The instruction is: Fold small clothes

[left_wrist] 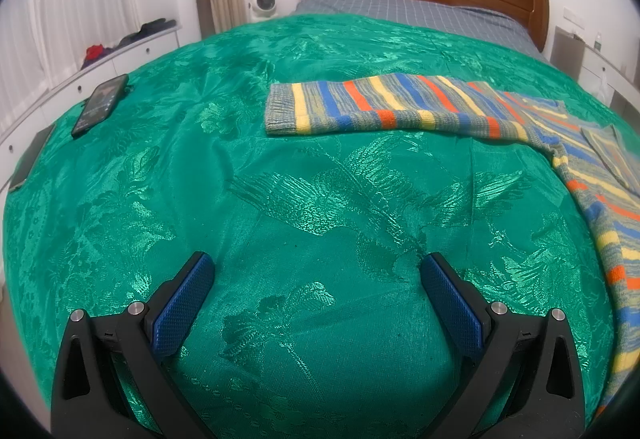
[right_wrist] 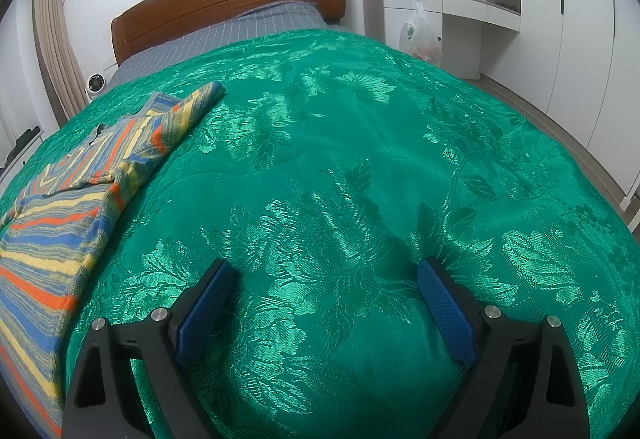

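The striped sweater (left_wrist: pixel 400 107) is laid flat on the green bedspread (left_wrist: pixel 280 199), at about two o'clock in the left wrist view and at nine o'clock in the right wrist view (right_wrist: pixel 80 191). One sleeve is stretched straight out sideways from the body, and in the right wrist view the other sleeve is also seen extended; no fold is visible in the body or sleeves. The folding is therefore judged not yet begun: sleeves and body remain to be turned in. The left gripper (left_wrist: pixel 316 271) is held wide apart above bare bedspread, nothing between its pads, well apart from the garment. The right gripper (right_wrist: pixel 324 275) is likewise spread wide and empty. A phone (left_wrist: pixel 100 105) is seen at ten o'clock.
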Tool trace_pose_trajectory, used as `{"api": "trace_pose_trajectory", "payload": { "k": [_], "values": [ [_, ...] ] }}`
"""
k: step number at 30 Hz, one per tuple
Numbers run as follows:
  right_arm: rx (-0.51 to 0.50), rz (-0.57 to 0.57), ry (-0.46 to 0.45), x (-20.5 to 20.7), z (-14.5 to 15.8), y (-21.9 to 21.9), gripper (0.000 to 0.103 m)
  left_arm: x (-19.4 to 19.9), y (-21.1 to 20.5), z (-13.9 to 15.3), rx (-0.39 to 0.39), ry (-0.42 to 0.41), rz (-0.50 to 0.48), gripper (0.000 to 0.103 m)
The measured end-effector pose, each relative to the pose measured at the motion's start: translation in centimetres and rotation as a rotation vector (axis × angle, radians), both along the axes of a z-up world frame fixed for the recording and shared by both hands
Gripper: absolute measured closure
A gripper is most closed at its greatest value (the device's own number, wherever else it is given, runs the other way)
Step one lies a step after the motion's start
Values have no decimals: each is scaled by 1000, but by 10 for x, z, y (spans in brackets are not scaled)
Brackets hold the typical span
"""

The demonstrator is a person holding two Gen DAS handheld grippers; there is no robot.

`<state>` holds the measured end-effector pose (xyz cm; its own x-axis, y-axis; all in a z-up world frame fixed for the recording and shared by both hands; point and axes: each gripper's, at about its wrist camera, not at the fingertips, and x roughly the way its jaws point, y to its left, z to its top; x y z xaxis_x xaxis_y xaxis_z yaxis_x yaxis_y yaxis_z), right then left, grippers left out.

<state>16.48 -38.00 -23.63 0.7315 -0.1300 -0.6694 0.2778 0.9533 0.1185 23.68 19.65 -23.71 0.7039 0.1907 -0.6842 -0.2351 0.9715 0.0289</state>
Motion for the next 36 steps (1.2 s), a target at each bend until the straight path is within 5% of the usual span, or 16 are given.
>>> {"api": "trace_pose_trajectory", "payload": {
  "k": [10, 13, 15, 19, 23, 26, 27, 29, 30, 36],
  "values": [
    [-1, 0, 0, 0, 0, 0, 10, 1, 0, 0, 0, 4, 1, 0],
    [-5, -1, 4, 1, 0, 1, 10, 5, 4, 5, -30, 64, -16, 0],
    [-6, 1, 4, 1, -1, 1, 10, 11, 13, 18, -136, 128, -67, 0],
    [-4, 3, 2, 2, -1, 1, 9, 42, 52, 57, -406, 92, -113, 1],
    [-4, 6, 2, 3, -2, 1, 9, 101, 92, 64, -449, 148, -26, 2],
    [-6, 6, 2, 3, -2, 1, 9, 144, 112, 43, -498, 263, 37, 26],
    [-6, 5, 2, 3, -2, 1, 9, 155, 114, 35, -532, 304, 39, 40],
    [-6, 5, 2, 3, -2, 1, 9, 166, 112, 27, -548, 337, 45, 88],
    [-6, 5, 2, 2, -2, 1, 9, 169, 108, 28, -527, 343, 48, 101],
    [-12, 5, 5, 2, -2, 1, 9, 181, 37, 136, -310, 167, -139, 102]
  ]
}}
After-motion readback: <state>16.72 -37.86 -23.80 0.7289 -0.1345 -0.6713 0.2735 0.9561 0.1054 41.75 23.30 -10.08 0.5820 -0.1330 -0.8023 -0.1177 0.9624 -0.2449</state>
